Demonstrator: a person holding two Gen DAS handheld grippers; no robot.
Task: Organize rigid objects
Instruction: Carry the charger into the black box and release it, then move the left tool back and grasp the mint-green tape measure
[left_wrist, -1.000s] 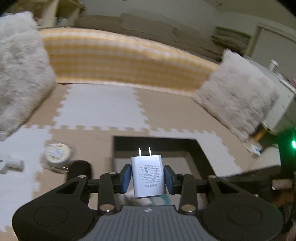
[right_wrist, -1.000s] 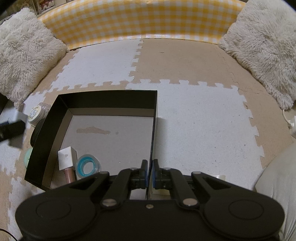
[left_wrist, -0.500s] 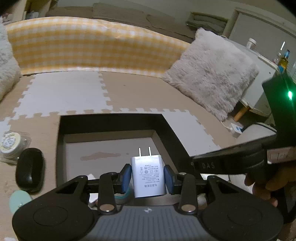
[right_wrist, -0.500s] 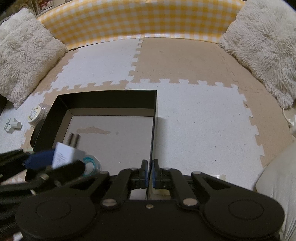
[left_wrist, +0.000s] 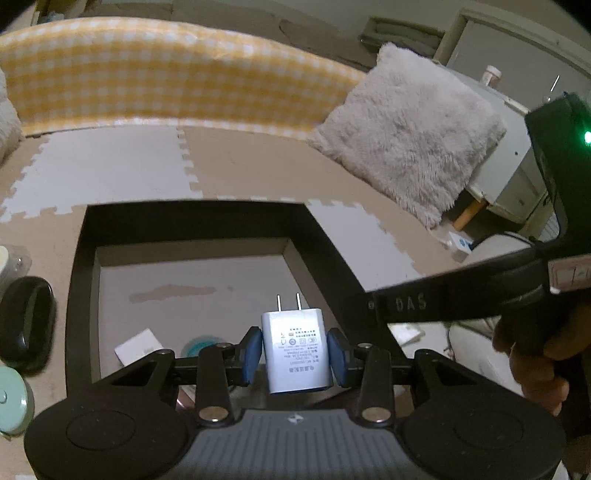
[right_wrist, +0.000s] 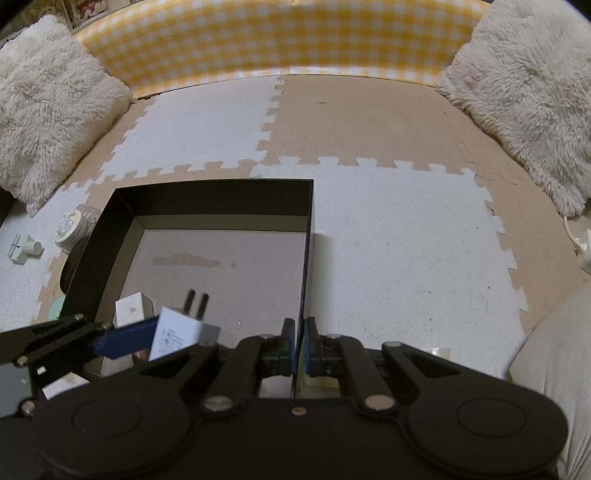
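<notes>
A: Left gripper (left_wrist: 294, 353) status?
B: Blue pads clamp the white two-prong plastic charger (left_wrist: 294, 351), prongs forward, above the black rectangular cardboard box (left_wrist: 192, 220).
A: Right gripper (right_wrist: 300, 343)?
B: Pinched onto that box's right wall.

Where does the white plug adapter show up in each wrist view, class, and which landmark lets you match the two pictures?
Left wrist: white plug adapter at bottom centre, between the left gripper's pads.
Right wrist: lower left, prongs up, over the box's near corner.
Shared landmark: the black box, its right wall pinched by the right gripper.
</notes>
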